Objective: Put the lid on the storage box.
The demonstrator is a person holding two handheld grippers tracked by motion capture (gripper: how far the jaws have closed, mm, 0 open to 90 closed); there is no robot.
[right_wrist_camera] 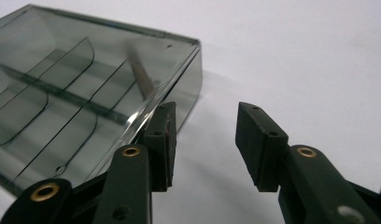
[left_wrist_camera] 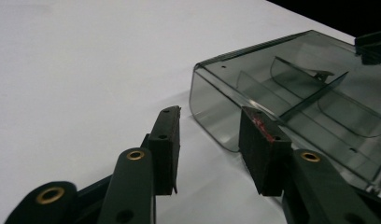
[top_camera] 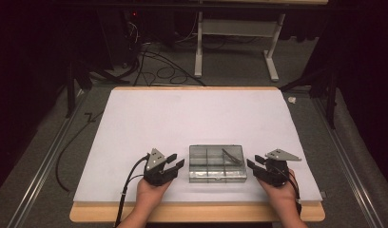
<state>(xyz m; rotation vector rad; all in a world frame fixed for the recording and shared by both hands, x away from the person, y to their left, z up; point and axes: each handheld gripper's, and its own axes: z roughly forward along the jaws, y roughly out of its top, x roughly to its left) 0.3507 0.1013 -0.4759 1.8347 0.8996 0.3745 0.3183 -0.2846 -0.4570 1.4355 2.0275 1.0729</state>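
Fingers (left_wrist_camera: 165,140) of two grippers flanking one box (top_camera: 217,163)

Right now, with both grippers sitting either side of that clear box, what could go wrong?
1. The clear compartment box looks light on the smooth white table sheet; a one-sided push from the left gripper or right gripper may slide it.
2. Its transparent walls are hard to judge, so a jaw could clip a corner.
3. The thin stick inside could shift if the box tips.

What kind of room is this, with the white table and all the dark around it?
Probably a lab or recording studio rather than a home. A white-topped table sits between metal rails, cables lie loose on the grey carpet, and a person holds a gripper either side of a clear compartment box.
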